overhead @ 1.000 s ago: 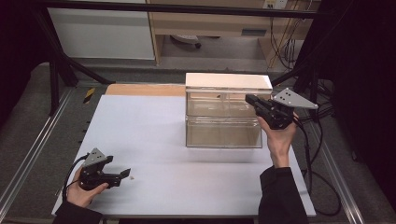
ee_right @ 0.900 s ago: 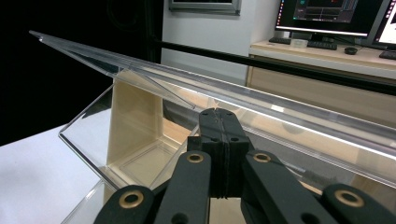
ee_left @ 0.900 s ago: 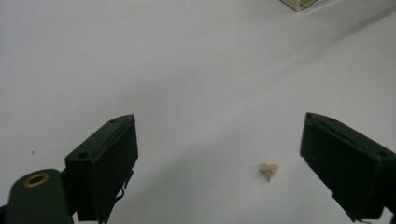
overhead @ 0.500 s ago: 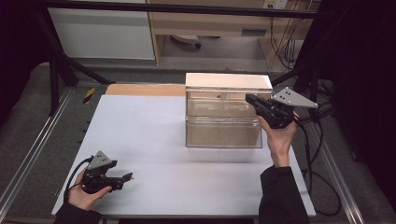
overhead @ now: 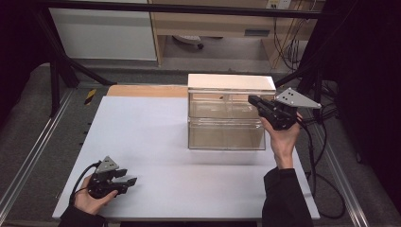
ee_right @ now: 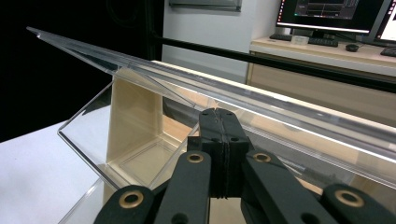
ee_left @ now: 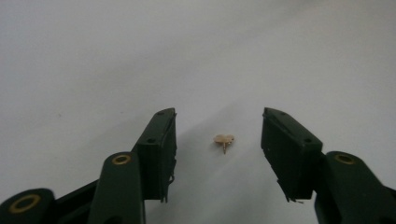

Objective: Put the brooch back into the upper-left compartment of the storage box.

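The black fingers (ee_left: 156, 144) of the left gripper (ee_left: 218, 154) stand apart and have just been closing on either side of a small brass-coloured thumbtack (ee_left: 224, 140), which lies loose on the white tabletop (overhead: 156, 137) between them, touching neither pad. In the high view that left gripper (overhead: 127, 182) sits low at the near left corner of the table, well apart from the clear plastic two-drawer box (overhead: 227, 118). The right gripper (ee_right: 219, 116), its jaws pressed together with nothing visible between them, is held at the upper drawer (ee_right: 135, 140) of that box, whose clear front stands pulled out.
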Tool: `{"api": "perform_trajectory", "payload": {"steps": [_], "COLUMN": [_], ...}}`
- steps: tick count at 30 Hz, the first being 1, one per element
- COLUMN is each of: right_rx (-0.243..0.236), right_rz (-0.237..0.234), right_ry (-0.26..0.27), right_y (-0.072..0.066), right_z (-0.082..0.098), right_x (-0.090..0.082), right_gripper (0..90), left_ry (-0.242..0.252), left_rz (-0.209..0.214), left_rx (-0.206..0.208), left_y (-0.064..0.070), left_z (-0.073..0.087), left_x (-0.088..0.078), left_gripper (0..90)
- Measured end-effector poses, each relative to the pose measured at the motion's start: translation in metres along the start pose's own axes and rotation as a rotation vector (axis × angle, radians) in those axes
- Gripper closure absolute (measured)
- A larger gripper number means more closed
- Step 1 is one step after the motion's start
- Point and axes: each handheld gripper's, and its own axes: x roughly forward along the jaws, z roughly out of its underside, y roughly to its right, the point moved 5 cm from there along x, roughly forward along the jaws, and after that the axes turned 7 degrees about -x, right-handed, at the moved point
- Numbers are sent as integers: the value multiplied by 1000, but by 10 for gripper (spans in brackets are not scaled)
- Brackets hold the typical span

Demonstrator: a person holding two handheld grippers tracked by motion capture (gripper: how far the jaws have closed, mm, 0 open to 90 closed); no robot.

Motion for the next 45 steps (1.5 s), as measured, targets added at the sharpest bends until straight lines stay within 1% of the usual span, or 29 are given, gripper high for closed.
{"api": "perform_trajectory", "payload": {"steps": [4, 9, 10, 11, 14, 29, 34, 39, 43, 45], "right_rx": [-4, -5, -5, -5, -4, -6, -5, -7, -6, -7], "right_rz": [2, 2, 3, 3, 4, 2, 2, 2, 3, 3], "right_ry": [0, 1, -1, -1, 0, 0, 1, 1, 0, 1], "right_y": [0, 1, 1, 1, 1, 0, 0, 0, 1, 1], "right_z": [0, 0, 0, 0, 0, 0, 0, 0, 1, 1], "right_x": [-1, -3, -3, -3, -3, -2, -3, -3, -3, -4], "right_gripper": [900, 900, 900, 900, 900, 900, 900, 900, 900, 900], "left_ry": [-26, -33, -34, -37, -40, -47, -50, -52, -46, -29], "left_rz": [9, -1, -2, -2, -2, -2, -2, 1, 7, 8], "left_rx": [-2, 6, 10, 13, 11, 20, 15, 12, 4, 0], "left_y": [0, -1, -1, -1, 0, 0, 0, -1, -1, -3], "left_z": [1, 1, 1, 1, 2, 1, 1, 1, 0, -1], "left_x": [4, 7, 8, 8, 9, 12, 12, 12, 11, 8], "left_gripper": [542, 618, 658, 658, 695, 783, 812, 816, 823, 874]}}
